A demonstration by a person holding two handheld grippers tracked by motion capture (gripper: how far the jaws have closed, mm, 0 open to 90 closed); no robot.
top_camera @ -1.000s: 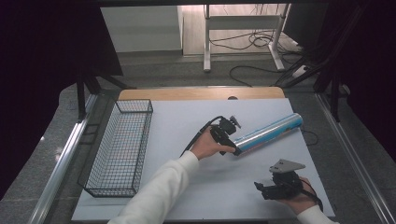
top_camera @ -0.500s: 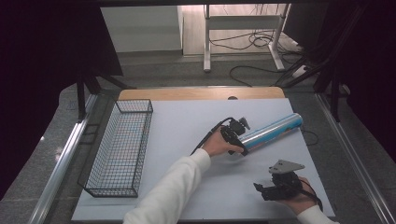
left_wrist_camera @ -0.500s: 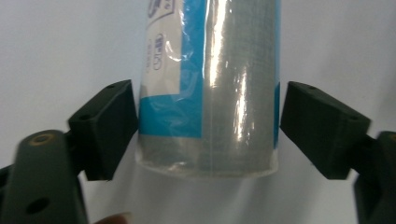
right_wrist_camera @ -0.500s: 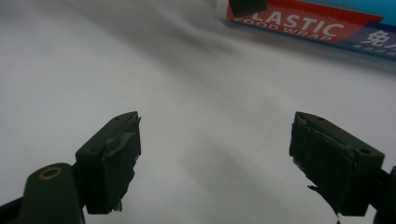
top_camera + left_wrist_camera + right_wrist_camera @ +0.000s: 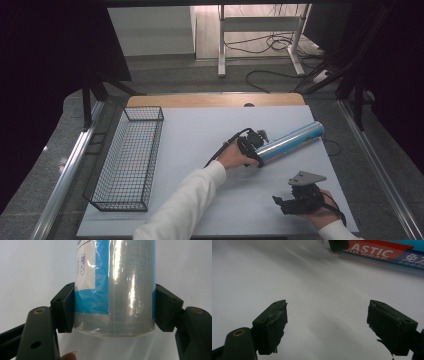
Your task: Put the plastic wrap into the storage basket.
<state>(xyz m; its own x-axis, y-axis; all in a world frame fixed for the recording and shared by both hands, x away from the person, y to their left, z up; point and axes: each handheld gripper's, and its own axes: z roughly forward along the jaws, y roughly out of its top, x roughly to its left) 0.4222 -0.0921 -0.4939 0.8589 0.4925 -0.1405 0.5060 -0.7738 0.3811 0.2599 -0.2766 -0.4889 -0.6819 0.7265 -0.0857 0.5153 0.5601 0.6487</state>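
Note:
A long roll of plastic wrap (image 5: 292, 140) in a blue and silver sleeve lies slantwise on the white table (image 5: 200, 135), right of centre. My left gripper (image 5: 258, 146) is at the roll's lower-left end. In the left gripper view the roll (image 5: 115, 277) sits between the two jaws of the left gripper (image 5: 115, 307), and both pads press its sides. My right gripper (image 5: 278, 202) rests near the table's front right, held in a hand. Its jaws stand wide apart over bare table in the right gripper view (image 5: 327, 315), with the roll's red label (image 5: 382, 251) farther off.
A black wire basket (image 5: 143, 107) stands lengthwise along the table's left side. A wooden strip (image 5: 215, 100) borders the far edge. Metal rails (image 5: 372, 160) run along both sides. Cables (image 5: 280, 45) lie on the floor beyond.
My left gripper has moved right to the roll's near end and its jaws now hold it. The right gripper has stayed where it was.

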